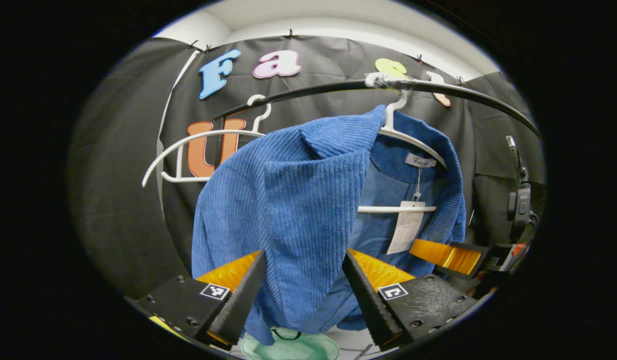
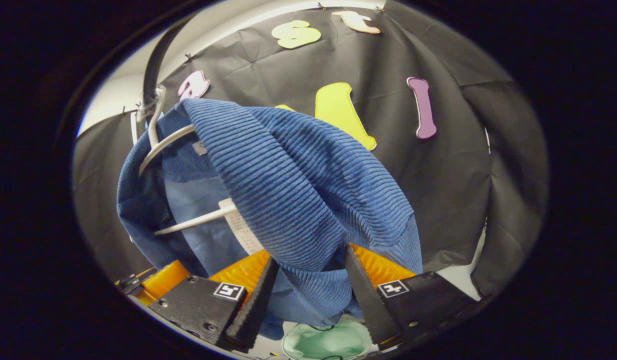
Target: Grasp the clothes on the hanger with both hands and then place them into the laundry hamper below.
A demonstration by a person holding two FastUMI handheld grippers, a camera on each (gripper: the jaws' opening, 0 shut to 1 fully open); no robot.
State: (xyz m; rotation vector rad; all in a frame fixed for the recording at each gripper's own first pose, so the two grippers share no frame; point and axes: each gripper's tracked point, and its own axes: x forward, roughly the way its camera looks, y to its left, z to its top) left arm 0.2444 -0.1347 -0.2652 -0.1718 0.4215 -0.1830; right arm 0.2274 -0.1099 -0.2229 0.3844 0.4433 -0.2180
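- Blue jacket (image 1: 308, 200) hangs on a white hanger (image 1: 413, 140) from the black rail (image 1: 463, 90).
- Left gripper (image 1: 303, 285) spread, jacket fabric between its fingers.
- Right gripper (image 2: 308, 285) likewise, astride the jacket's other side.
- Green hamper (image 2: 323, 340) below.

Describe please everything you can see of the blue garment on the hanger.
The blue garment looks like ribbed corduroy with a smoother lining inside. It hangs open on a white hanger from a dark rail; a paper tag dangles near the collar. The left gripper and the right gripper each have cloth between their fingers. A pale green hamper lies below.
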